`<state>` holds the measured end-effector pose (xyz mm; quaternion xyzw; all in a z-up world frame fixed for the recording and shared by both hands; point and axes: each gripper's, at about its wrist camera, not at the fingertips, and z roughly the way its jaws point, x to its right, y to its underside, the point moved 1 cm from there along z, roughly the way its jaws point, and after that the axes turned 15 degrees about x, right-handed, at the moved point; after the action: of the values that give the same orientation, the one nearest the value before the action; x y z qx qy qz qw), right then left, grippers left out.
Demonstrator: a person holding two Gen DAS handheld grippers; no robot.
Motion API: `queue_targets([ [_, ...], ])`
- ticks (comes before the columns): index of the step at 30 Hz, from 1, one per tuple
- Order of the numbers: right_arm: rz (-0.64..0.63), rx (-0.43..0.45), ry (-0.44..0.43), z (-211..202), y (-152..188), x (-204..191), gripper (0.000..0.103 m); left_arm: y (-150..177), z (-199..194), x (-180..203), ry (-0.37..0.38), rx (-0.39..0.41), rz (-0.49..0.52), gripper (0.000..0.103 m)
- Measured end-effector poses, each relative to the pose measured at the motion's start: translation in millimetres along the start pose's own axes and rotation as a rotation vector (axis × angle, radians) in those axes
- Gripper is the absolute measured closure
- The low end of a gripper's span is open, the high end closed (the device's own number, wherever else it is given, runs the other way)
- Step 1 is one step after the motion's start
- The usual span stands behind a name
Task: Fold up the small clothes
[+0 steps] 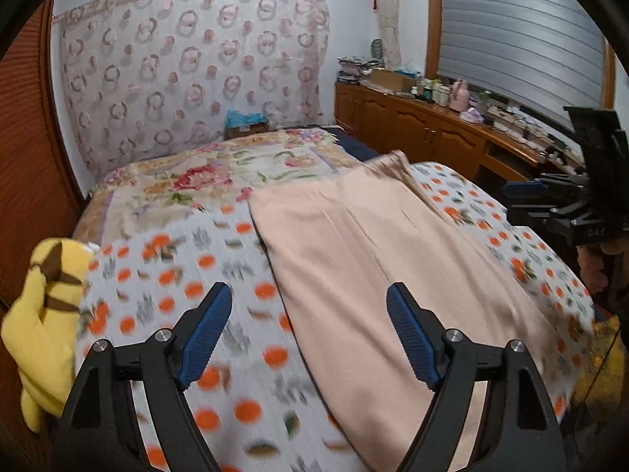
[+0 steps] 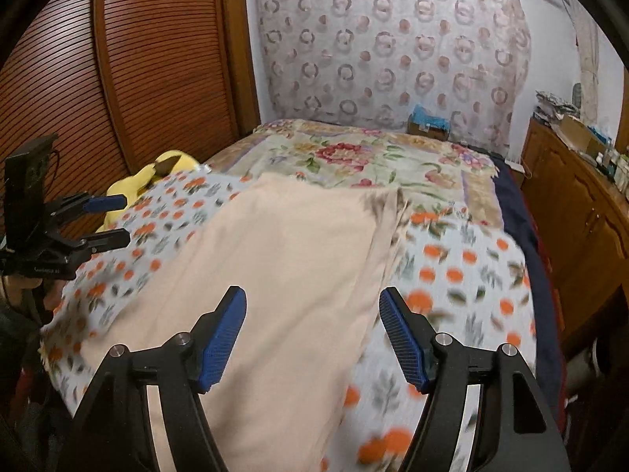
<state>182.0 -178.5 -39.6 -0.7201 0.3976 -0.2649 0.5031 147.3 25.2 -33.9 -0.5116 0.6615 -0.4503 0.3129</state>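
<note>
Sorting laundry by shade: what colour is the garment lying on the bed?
Plain pale peach garment, no pattern. Seen best in the right wrist view.

At the right edge of the left wrist view, the right gripper [image 1: 523, 200] carries faint pale digits on its black body, seemingly "049". Nothing else is legible.

A bedroom in a private home.
A bed [image 2: 515, 236] fills the room, spread with a floral quilt [image 2: 354, 157] and an orange-dotted blanket [image 1: 188, 287]; a yellow plush toy [image 1: 43, 314] lies at its edge. A patterned lace cloth [image 1: 188, 63] hangs on the far wall, a louvred wooden wardrobe door [image 2: 157, 63] stands to one side, and low wooden cabinets [image 1: 412, 126] below a shuttered window [image 1: 519, 31] carry jars, boxes and folded linen.
</note>
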Motion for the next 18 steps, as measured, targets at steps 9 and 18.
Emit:
queue_targets([
  [9,0.025,-0.048,-0.007,-58.8,47.6,-20.5,0.031,54.2,-48.7,10.2,0.131,-0.071,-0.069,0.058],
  [18,0.062,-0.088,0.003,-73.3,72.4,-24.2,0.031,88.8,-38.5,28.3,0.192,-0.169,-0.085,0.064],
])
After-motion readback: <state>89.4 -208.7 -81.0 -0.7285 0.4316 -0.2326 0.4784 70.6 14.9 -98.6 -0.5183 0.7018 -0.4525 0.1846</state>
